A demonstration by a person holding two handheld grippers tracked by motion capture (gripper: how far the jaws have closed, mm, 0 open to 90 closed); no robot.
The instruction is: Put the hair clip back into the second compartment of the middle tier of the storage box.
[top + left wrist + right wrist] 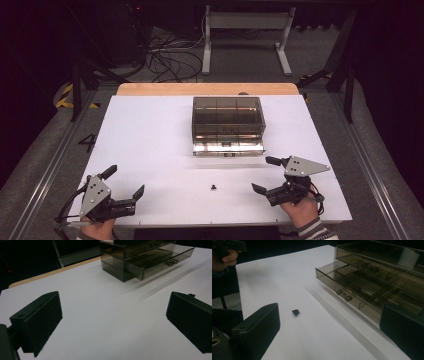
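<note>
- The smoked drawer cabinet (pixel 227 117) stood mid-table, its bottom drawer (pixel 352 296) pulled out, compartments seemingly empty.
- A small black part (pixel 213 187) lay between the grippers.
- Left gripper (pixel 122 182) and right gripper (pixel 265 174) were spread, holding nothing.

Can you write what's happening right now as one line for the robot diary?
left hand-held gripper: open, empty | right hand-held gripper: open, empty | small black part: on table between them | drawer box: lower drawer open

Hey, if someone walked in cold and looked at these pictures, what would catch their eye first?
Probably the smoky clear drawer box at the far middle of the white table, its bottom drawer pulled out. Next, the tiny black part lying alone near the front edge, between the open left gripper and open right gripper.
</note>
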